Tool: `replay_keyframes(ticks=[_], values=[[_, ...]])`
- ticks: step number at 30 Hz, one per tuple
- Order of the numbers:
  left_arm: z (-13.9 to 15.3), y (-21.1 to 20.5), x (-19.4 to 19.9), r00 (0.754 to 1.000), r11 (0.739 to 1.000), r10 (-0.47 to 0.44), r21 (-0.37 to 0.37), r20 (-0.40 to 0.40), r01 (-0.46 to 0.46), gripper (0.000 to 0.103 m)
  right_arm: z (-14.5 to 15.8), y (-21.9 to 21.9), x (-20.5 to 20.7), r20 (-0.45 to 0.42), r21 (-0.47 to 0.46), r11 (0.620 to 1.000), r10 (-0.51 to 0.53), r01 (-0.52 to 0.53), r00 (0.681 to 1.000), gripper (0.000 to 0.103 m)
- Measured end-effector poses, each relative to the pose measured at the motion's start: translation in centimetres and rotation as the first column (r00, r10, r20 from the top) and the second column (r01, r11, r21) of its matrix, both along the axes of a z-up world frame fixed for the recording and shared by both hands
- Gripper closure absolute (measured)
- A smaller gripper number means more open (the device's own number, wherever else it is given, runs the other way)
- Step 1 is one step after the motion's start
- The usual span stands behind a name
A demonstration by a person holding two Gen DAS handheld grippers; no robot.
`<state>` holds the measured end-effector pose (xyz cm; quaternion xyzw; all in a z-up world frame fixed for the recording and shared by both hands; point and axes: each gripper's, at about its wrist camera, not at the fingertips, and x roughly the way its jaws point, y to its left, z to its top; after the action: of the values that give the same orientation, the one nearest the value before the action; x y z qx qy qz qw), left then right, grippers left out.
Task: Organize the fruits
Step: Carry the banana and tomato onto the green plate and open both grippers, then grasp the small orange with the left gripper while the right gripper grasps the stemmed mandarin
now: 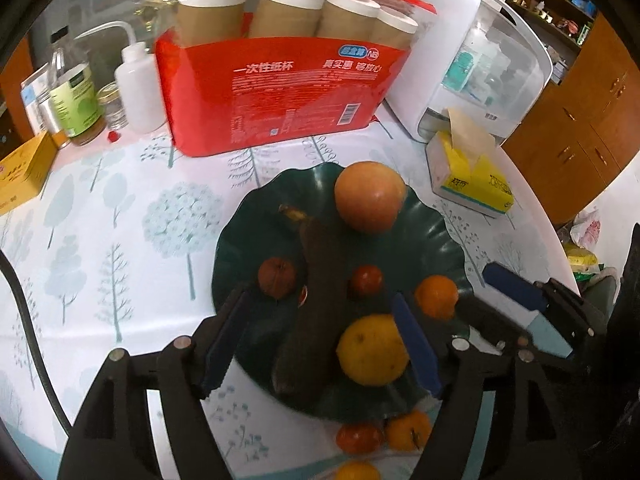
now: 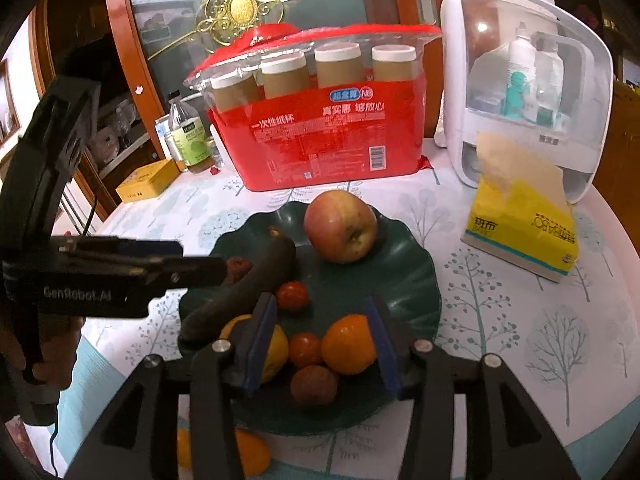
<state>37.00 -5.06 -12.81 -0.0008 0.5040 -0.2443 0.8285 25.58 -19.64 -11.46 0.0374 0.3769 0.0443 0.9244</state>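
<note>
A dark green wavy plate point(image 1: 248, 240) point(image 2: 400, 264) holds an apple point(image 1: 370, 196) point(image 2: 340, 226), a blackened banana point(image 1: 316, 292), a yellow citrus point(image 1: 372, 350), a small orange point(image 1: 436, 296) point(image 2: 348, 344), tomatoes point(image 2: 305, 350) and brown fruits point(image 2: 314, 384). My left gripper point(image 1: 320, 344) point(image 2: 200, 258) is open over the plate, its pads apart from the banana and yellow citrus between them. My right gripper point(image 2: 322, 344) is open too, with the orange, a tomato and a brown fruit between its fingers. The orange lies against the right pad; the left pad is clear of it.
A tomato point(image 1: 358, 438) and an orange point(image 1: 408, 430) lie on the cloth by the plate's near rim. Behind stand a red pack of paper cups point(image 1: 280, 92), a white storage case point(image 2: 528, 92), a yellow tissue pack point(image 2: 524, 228), bottles point(image 1: 76, 96) and a yellow box point(image 1: 24, 172).
</note>
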Motion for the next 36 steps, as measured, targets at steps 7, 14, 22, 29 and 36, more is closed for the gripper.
replay_keyframes(ticks=[7,14,22,29,36], values=[[1.3,1.8,-3.3,1.000,1.000,0.024,0.004,0.001,-0.024,0.029,1.8,0.2,-2.0,0.008,0.043,0.999,-0.002,0.002,1.000,0.055],[1.6,3.2,-6.9,0.999,0.999,0.039,0.003,-0.008,-0.039,0.029,1.9,1.0,-4.8,-0.021,0.063,0.998,0.021,-0.019,1.000,0.055],[0.3,4.2,-10.3,0.997,0.999,0.053,0.001,-0.050,-0.053,0.029,1.0,2.1,-7.7,-0.050,0.063,0.996,0.060,-0.057,0.997,0.055],[-1.9,4.5,-11.7,0.991,0.998,0.063,0.000,-0.116,-0.064,0.029,-0.5,3.0,-8.8,-0.085,0.013,0.995,0.097,-0.096,0.992,0.055],[-3.9,4.1,-11.9,0.982,0.997,0.069,-0.007,-0.178,-0.071,0.031,-2.5,3.8,-9.2,-0.120,-0.043,0.984,0.165,-0.171,0.979,0.055]])
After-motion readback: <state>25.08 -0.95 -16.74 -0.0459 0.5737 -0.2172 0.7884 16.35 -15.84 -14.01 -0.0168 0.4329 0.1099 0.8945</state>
